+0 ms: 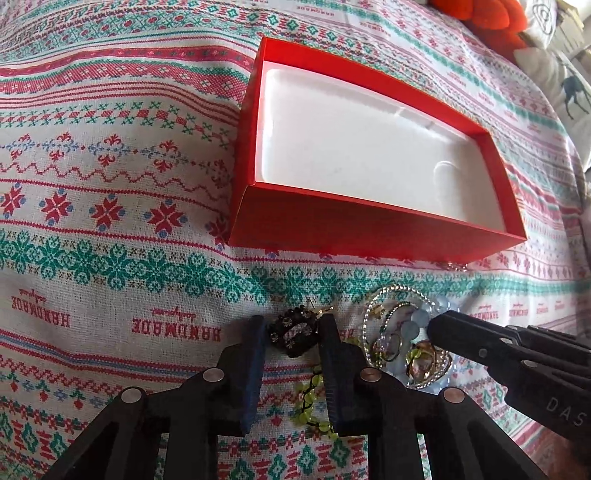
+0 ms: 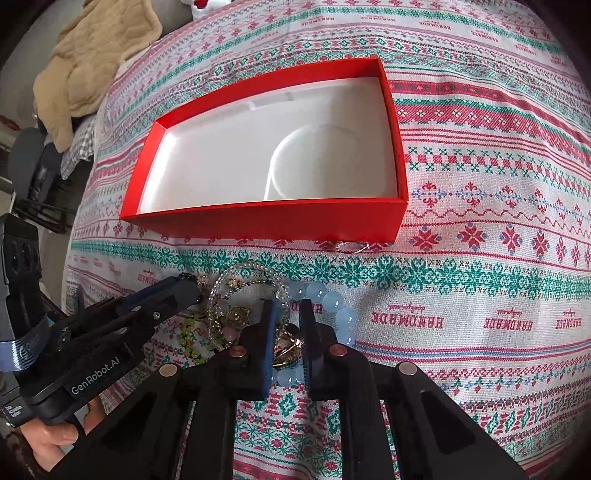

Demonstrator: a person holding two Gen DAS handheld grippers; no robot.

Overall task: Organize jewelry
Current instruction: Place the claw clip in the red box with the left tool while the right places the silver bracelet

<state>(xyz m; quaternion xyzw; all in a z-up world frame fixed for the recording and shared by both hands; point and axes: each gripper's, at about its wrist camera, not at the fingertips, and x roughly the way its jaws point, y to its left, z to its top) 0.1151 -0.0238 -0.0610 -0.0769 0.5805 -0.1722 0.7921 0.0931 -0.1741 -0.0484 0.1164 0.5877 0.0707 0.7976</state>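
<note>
A red box (image 1: 369,229) with a bare white inside lies on the patterned cloth; it also shows in the right wrist view (image 2: 258,218). Below it is a pile of jewelry (image 1: 402,343): a clear bead bracelet, pale blue beads (image 2: 332,299), gold rings, green beads (image 1: 310,398). My left gripper (image 1: 293,332) is shut on a black beaded piece (image 1: 293,334). My right gripper (image 2: 290,317) stands over the pile, jaws narrowly apart around a gold ring (image 2: 290,343) and the blue bead bracelet; I cannot tell if it grips them.
A small silver ring (image 2: 349,246) lies against the box's near wall. A beige blanket (image 2: 88,62) and dark items lie off the cloth's left edge. An orange object (image 1: 484,18) and pillows sit at the far right.
</note>
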